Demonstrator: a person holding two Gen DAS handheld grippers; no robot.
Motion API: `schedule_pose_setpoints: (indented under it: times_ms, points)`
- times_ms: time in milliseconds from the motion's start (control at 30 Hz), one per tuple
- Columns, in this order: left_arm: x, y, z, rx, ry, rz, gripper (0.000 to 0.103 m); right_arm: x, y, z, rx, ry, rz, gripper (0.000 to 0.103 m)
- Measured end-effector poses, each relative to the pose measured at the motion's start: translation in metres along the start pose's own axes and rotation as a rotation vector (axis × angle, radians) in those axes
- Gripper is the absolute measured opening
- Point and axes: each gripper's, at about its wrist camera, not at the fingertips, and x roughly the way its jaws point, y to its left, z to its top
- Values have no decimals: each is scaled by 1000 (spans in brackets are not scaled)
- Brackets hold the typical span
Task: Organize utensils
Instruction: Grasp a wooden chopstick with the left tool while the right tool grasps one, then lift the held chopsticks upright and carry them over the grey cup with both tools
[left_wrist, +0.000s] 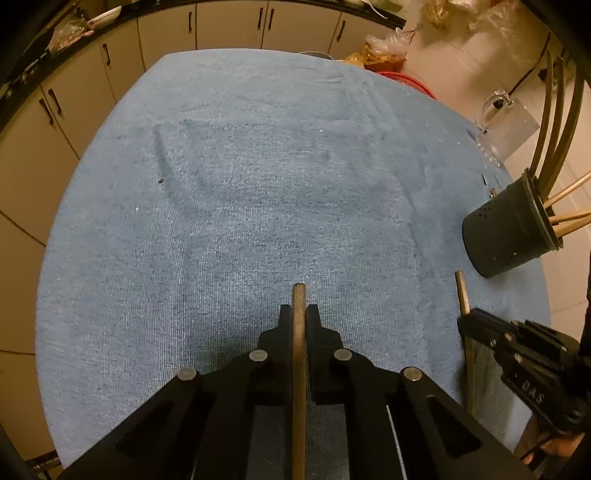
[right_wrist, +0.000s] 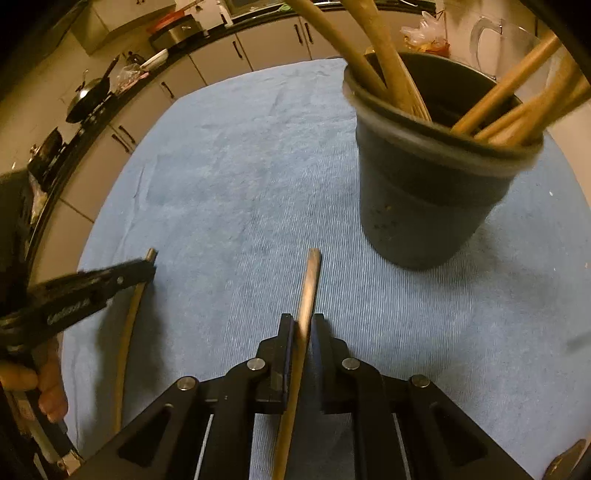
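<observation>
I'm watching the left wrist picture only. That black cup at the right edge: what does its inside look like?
Observer: From the right wrist view, the black cup is open on top. Wooden handles lean in two bunches, with a dark gap between them.
Operator: And the other tool, does it truly grip its stick?
Observer: Yes. The right tool is shut on a wooden stick that pokes out past its tips.
Operator: Who holds my tool?
Observer: A hand grips the handle of the left tool, which is shut on a second stick.
</observation>
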Motion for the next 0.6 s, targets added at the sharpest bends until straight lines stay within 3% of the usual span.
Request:
schedule_pose_setpoints:
  times_ms: [333, 600]
  points:
    - [-4, 5, 5, -28, 24, -30, 7, 13, 18, 26, -62, -14, -105, 10]
    - [-59, 9, 10, -70, -100, -106, 7, -46, 21, 28, -42, -112, 38, 8]
